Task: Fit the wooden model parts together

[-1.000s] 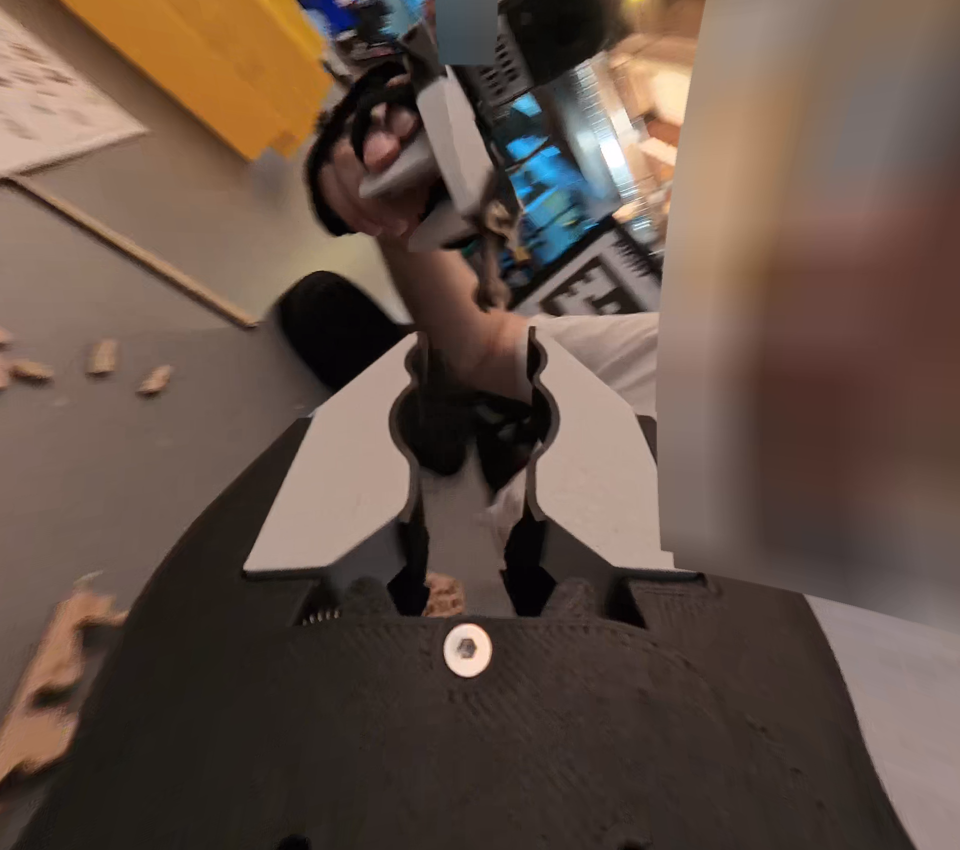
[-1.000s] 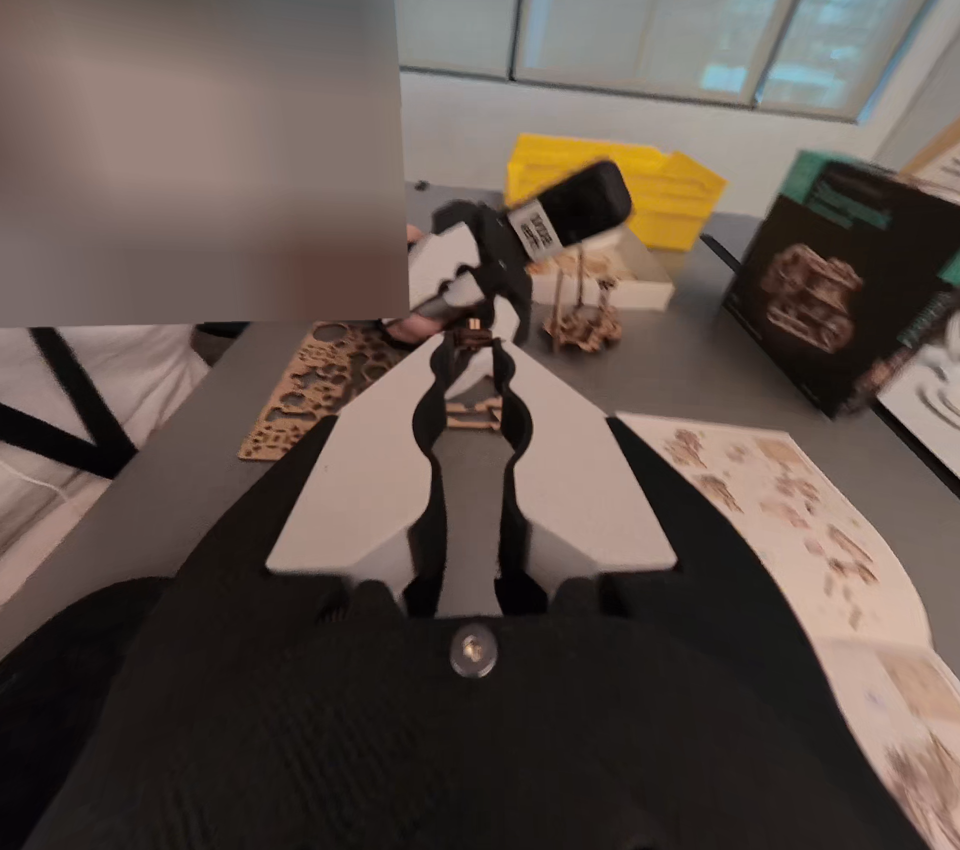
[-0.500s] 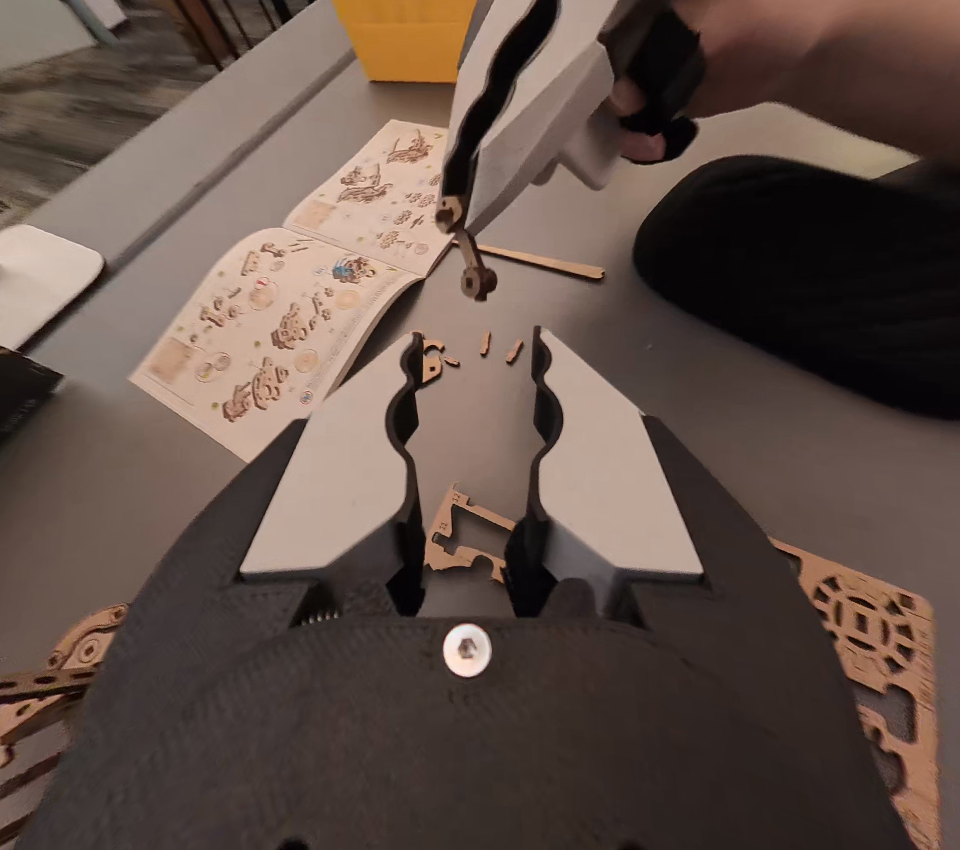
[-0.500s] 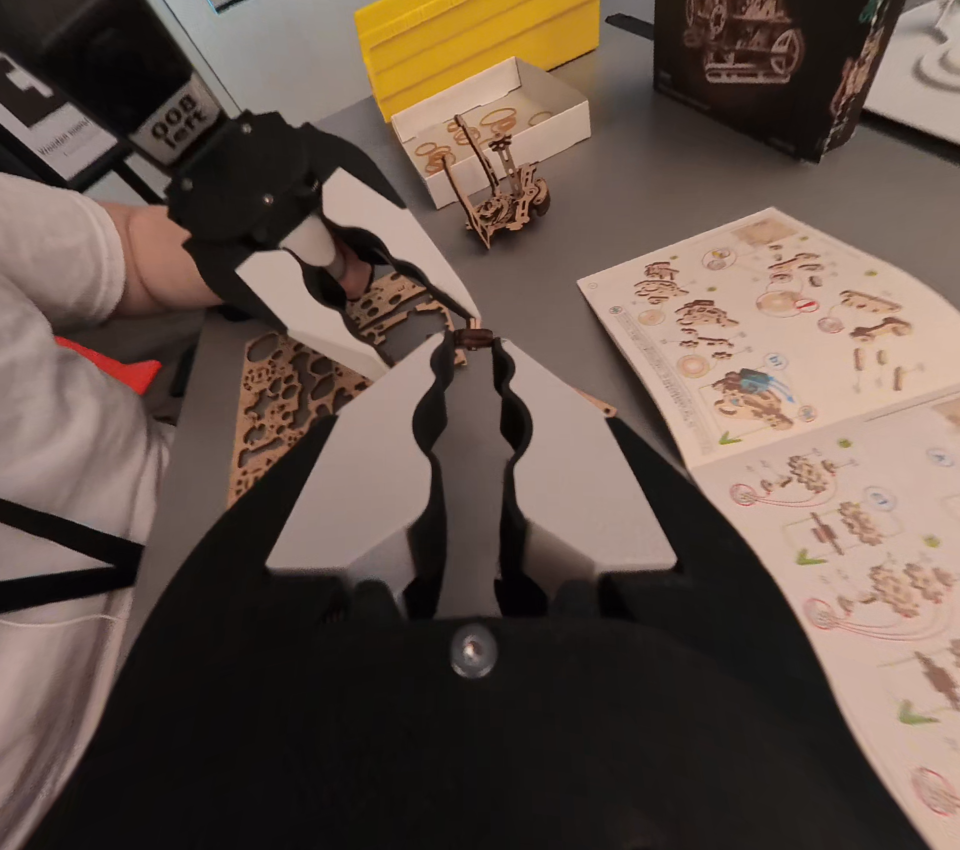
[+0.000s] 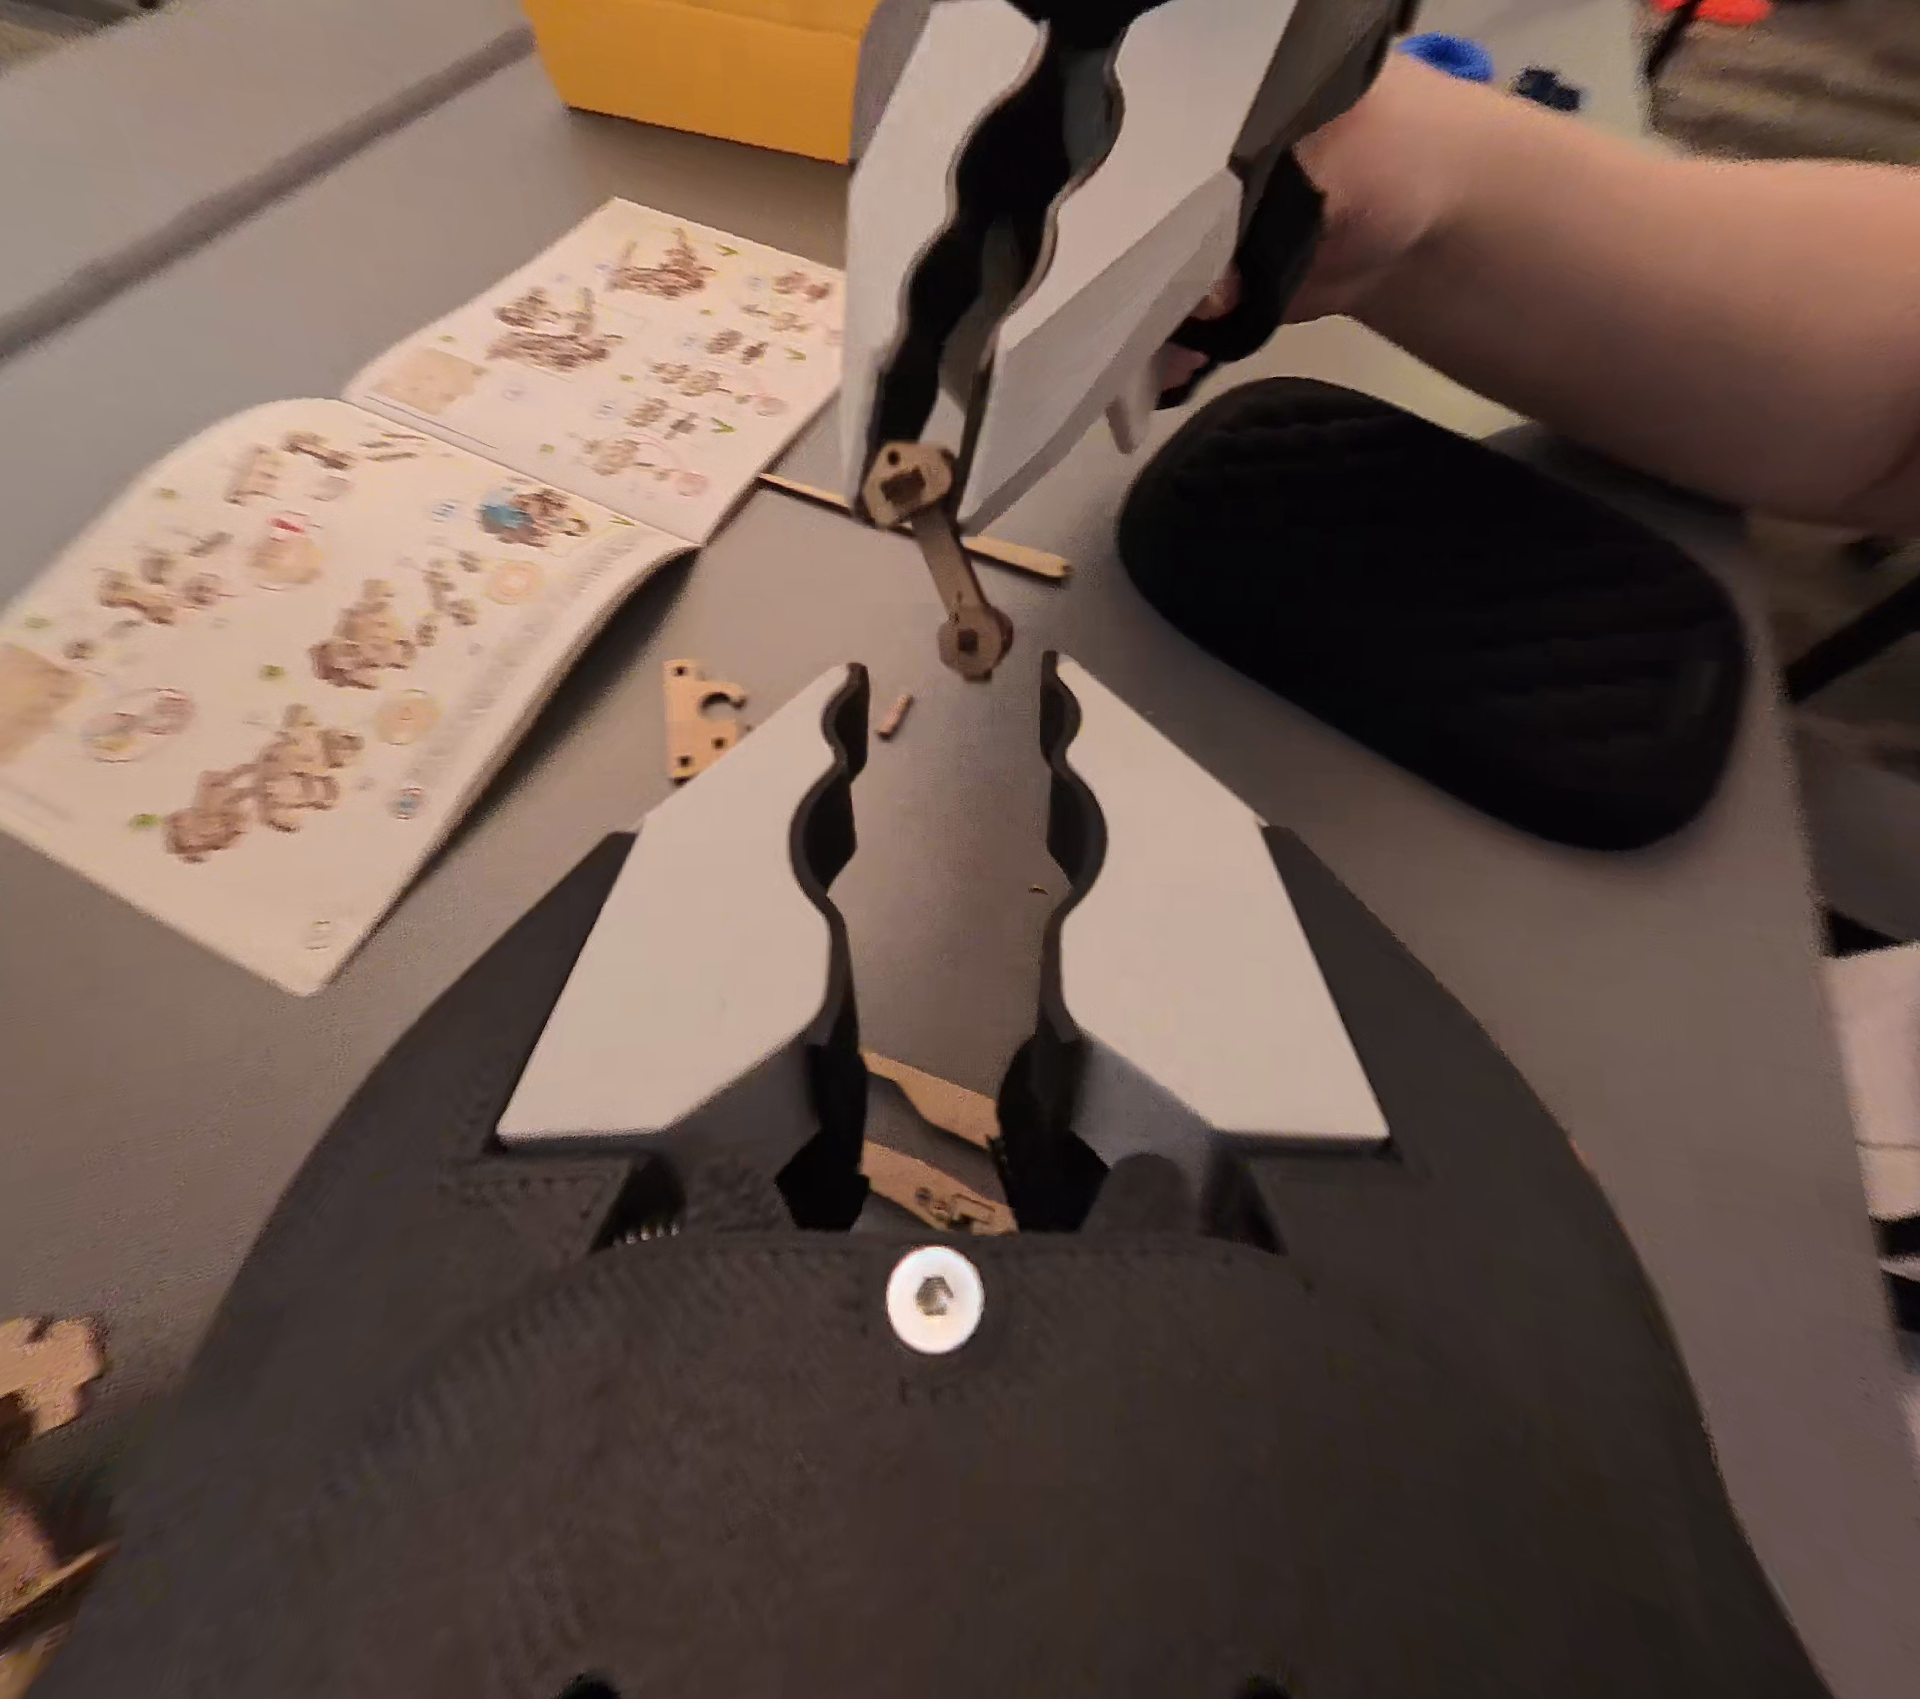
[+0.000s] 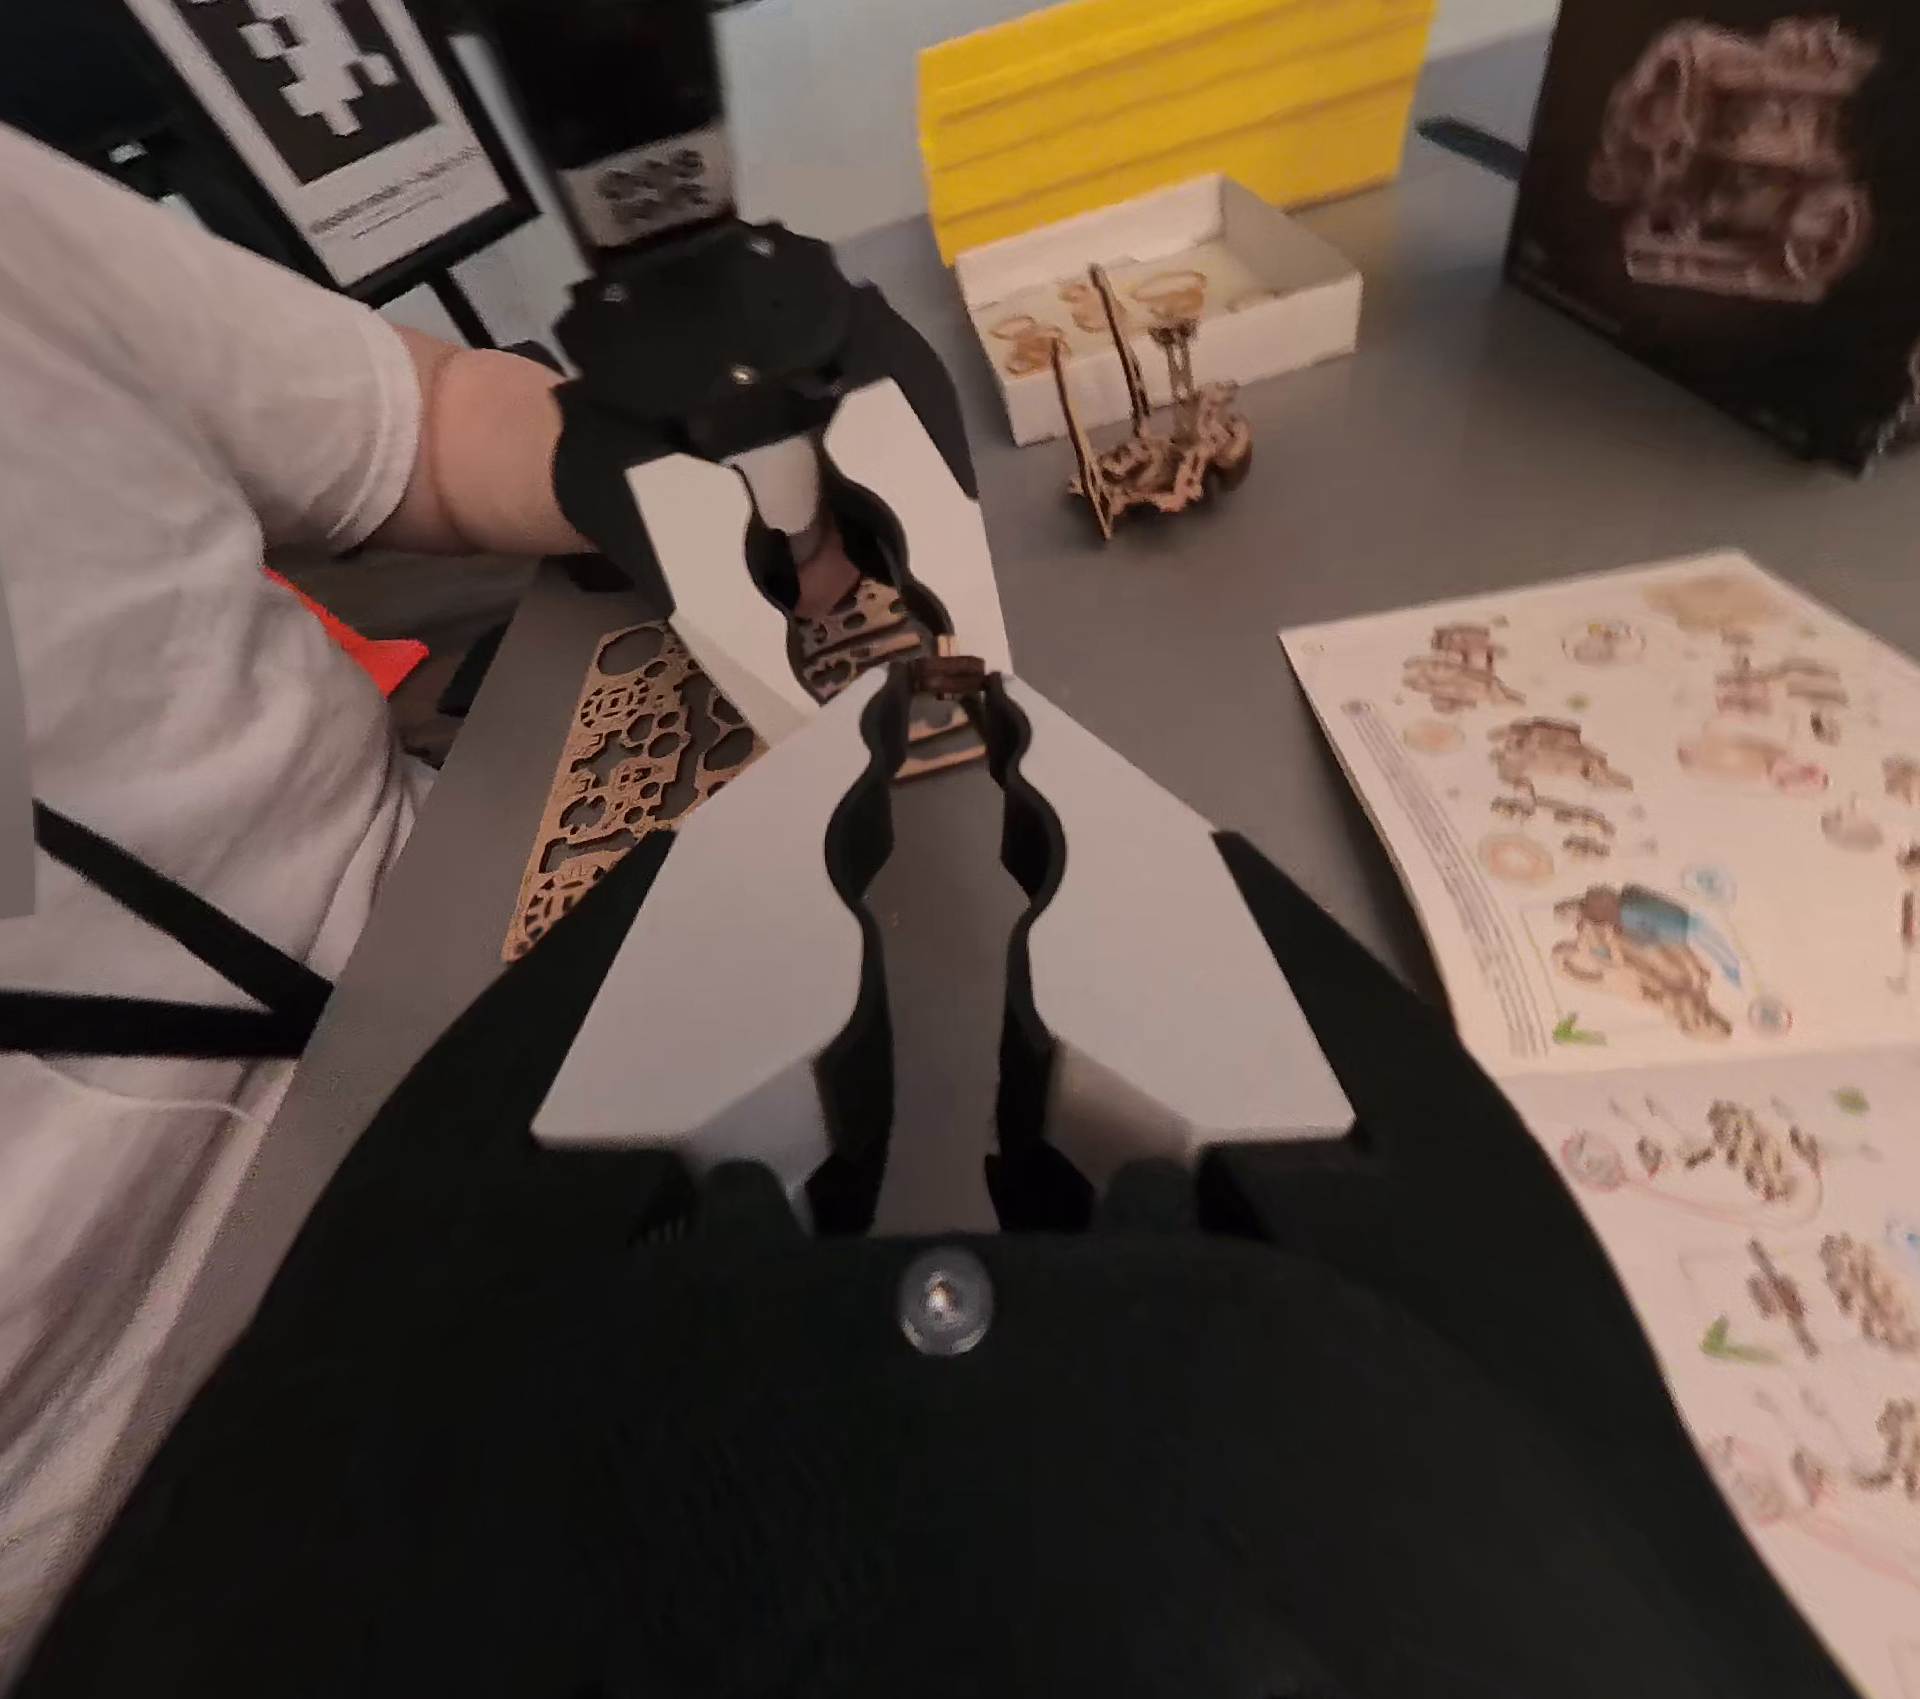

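My right gripper (image 6: 945, 681) is shut on a small flat wooden lever part (image 6: 943, 673). In the left wrist view the right gripper (image 5: 920, 501) comes down from above, and the lever part (image 5: 940, 558) hangs from its tips with its lower round end just above and between my left fingertips. My left gripper (image 5: 951, 678) is open and empty, low over the grey table (image 5: 935, 818). In the right wrist view the left gripper (image 6: 883, 641) faces mine, jaws apart. A partly built wooden model (image 6: 1153, 444) stands behind it.
An open instruction booklet (image 5: 364, 558) (image 6: 1662, 818) lies beside the grippers. A small wooden plate (image 5: 701, 714), a peg (image 5: 894, 712) and a stick (image 5: 1018, 553) lie loose. Around them are a cut-out wooden sheet (image 6: 634, 756), a white box (image 6: 1164, 299), a yellow bin (image 6: 1174, 80), a black carton (image 6: 1745, 174) and a black pad (image 5: 1434, 610). The tips of both grippers are at nearly the same place. Both grippers' tips are roughly 20 centimetres from the partly built wooden model (image 6: 1153, 444).
Both views swung down from the person to the table. The right gripper, still holding the lever part, moved closer until the part hangs at my open left fingertips.
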`<control>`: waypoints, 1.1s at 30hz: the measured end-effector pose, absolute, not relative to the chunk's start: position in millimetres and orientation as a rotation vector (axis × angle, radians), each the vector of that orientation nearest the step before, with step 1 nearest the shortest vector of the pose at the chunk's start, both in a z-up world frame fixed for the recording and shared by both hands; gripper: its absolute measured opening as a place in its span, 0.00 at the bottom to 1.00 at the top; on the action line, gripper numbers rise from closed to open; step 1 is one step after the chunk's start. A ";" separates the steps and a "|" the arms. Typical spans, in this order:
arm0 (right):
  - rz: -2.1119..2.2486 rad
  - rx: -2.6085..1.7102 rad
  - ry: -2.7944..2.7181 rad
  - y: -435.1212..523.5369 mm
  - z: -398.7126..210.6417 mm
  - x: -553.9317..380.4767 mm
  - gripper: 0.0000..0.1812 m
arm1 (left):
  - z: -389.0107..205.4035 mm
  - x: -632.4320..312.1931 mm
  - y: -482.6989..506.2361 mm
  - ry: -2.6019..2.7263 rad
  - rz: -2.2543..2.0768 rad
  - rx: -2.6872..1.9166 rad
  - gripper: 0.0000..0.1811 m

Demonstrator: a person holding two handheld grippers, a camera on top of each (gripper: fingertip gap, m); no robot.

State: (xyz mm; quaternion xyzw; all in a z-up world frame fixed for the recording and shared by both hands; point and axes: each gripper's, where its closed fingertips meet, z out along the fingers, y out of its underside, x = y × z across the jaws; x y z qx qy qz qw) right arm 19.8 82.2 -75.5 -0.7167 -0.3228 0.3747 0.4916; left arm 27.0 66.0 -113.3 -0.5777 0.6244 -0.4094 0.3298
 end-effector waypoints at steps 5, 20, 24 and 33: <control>0.957 -1.496 -0.893 68.6 -61.5 21.6 0.06 | -94.9 17.5 34.8 1.646 -1.560 -1.526 0.17; 1.023 -1.172 -1.065 30.8 -45.0 5.4 0.07 | -57.6 7.6 10.1 1.494 -2.319 -1.546 0.08; 1.037 -1.210 -1.040 36.0 -49.6 4.3 0.08 | -64.3 9.0 11.1 1.510 -2.287 -1.580 0.05; 0.815 -1.472 -0.771 89.2 -60.6 26.7 0.16 | -86.4 20.1 76.2 1.296 -1.692 -1.696 0.05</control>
